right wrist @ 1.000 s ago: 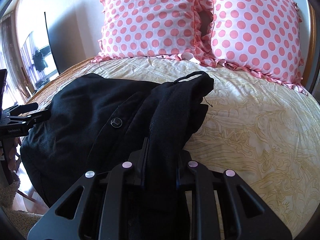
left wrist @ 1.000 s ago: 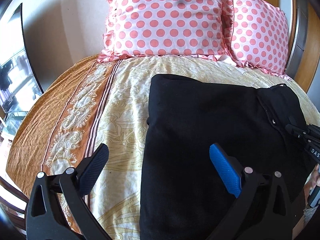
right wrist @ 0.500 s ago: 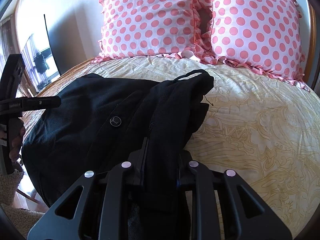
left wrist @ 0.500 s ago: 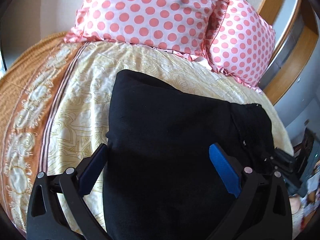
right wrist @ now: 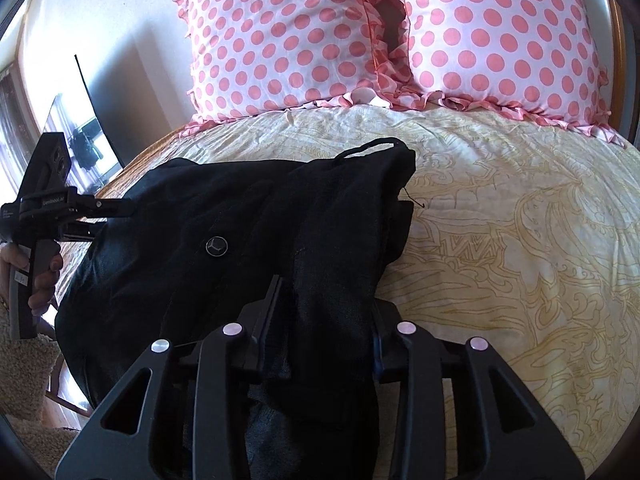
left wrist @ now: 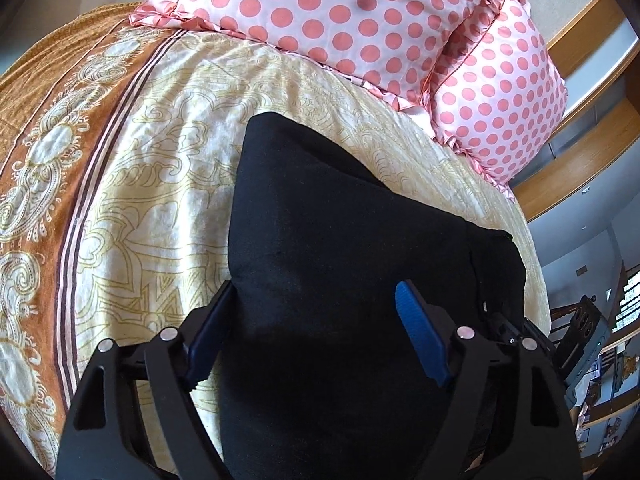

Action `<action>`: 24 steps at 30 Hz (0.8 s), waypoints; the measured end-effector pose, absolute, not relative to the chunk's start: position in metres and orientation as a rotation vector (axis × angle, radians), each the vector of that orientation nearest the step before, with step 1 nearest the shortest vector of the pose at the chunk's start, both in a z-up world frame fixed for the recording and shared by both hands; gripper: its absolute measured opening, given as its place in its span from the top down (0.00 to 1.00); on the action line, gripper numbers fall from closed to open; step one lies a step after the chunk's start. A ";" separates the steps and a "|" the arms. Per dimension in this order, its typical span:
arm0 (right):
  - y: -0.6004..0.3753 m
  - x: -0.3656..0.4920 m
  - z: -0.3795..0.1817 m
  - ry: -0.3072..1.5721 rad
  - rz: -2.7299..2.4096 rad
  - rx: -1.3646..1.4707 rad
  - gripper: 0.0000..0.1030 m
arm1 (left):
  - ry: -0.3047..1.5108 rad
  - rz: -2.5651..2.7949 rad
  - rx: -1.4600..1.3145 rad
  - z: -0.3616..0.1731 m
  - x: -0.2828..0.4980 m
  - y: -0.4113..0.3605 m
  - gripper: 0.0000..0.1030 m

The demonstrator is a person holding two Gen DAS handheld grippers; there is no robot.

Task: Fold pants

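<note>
Lying folded, bunched black pants (left wrist: 340, 264)

Two pink polka-dot pillows (right wrist: 288, 36) (right wrist: 500, 36) side by side, touching, at head of bed. Cream patterned bedspread (left wrist: 168, 184) with orange paisley border (left wrist: 36, 168). Wooden headboard (left wrist: 572, 156) behind pillows. Dark screen (right wrist: 100, 108) against left wall.

Right gripper (right wrist: 326, 322): clamped on bunched waistband of black pants (right wrist: 248, 236)
Pants: spread across yellow bedspread (right wrist: 520, 220)
Left gripper (right wrist: 116, 210): at pants' far edge
Pillows (right wrist: 288, 40): polka-dot, behind
</note>
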State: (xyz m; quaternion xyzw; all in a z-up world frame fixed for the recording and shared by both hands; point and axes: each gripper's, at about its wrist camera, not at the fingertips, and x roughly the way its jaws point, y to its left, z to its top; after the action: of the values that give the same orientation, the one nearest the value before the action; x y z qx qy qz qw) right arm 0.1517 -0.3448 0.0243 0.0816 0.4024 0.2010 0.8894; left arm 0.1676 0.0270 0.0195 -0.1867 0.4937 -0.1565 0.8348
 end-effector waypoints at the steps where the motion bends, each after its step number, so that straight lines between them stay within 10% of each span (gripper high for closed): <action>1: -0.347 0.153 0.023 0.844 0.415 0.185 0.57 | 1.049 -0.327 -0.388 0.019 0.168 0.026 0.24; 7: -0.351 0.156 0.018 0.874 0.405 0.229 0.51 | 1.063 -0.310 -0.355 0.019 0.167 0.023 0.27; 11: -0.354 0.155 0.018 0.858 0.480 0.283 0.75 | 1.053 -0.291 -0.344 0.020 0.165 0.022 0.50; 17: -0.356 0.152 0.025 0.813 0.508 0.311 0.82 | 1.016 -0.323 -0.351 0.028 0.157 0.021 0.82; 24: -0.364 0.160 0.043 0.779 0.571 0.397 0.83 | 0.937 -0.343 -0.316 0.050 0.154 0.013 0.86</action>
State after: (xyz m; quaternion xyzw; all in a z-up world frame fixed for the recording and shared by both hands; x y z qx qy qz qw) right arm 0.1603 -0.3644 0.0432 0.1896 0.3721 0.2725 0.8668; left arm 0.1544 0.0135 0.0502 -0.1510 0.4472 -0.1640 0.8662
